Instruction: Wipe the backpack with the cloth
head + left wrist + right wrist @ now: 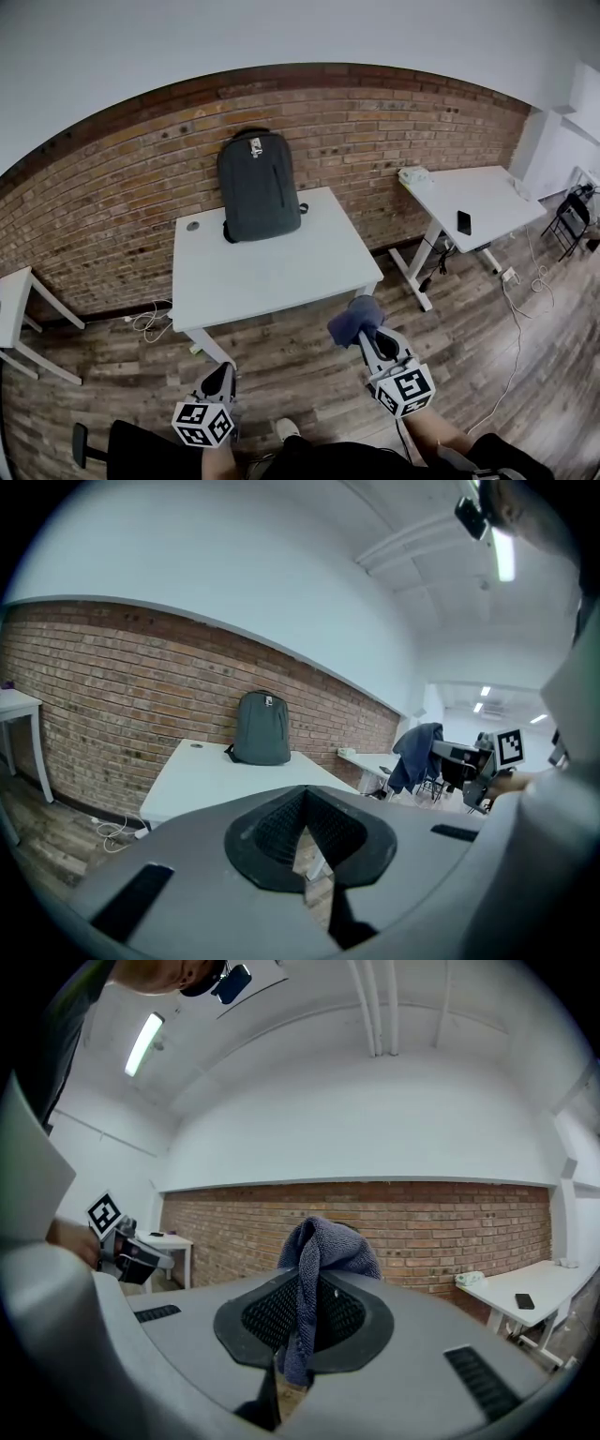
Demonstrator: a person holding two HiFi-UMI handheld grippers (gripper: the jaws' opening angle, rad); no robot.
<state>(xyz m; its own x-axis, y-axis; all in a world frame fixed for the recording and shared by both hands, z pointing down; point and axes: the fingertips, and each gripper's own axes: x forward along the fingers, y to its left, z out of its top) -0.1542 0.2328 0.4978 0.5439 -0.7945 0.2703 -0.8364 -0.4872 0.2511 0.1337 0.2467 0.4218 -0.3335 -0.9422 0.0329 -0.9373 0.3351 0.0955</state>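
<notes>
A dark grey backpack (258, 186) (262, 728) stands upright at the back of a white table (272, 267), leaning on the brick wall. My right gripper (364, 330) (305, 1312) hangs in front of the table's near right corner, shut on a blue-grey cloth (354, 319) (319, 1260) that bunches above its jaws. In the right gripper view the cloth hides the backpack. My left gripper (225, 368) (305, 832) is low over the floor, short of the table's near left side, shut with nothing in it. In the left gripper view the cloth (415, 752) shows off to the right.
A second white table (497, 192) at the right carries a phone (464, 222) and a pale folded item (413, 175). A black chair (570, 220) stands at the far right. A small white table (14, 300) is at the left. Cables (150, 323) lie on the wooden floor.
</notes>
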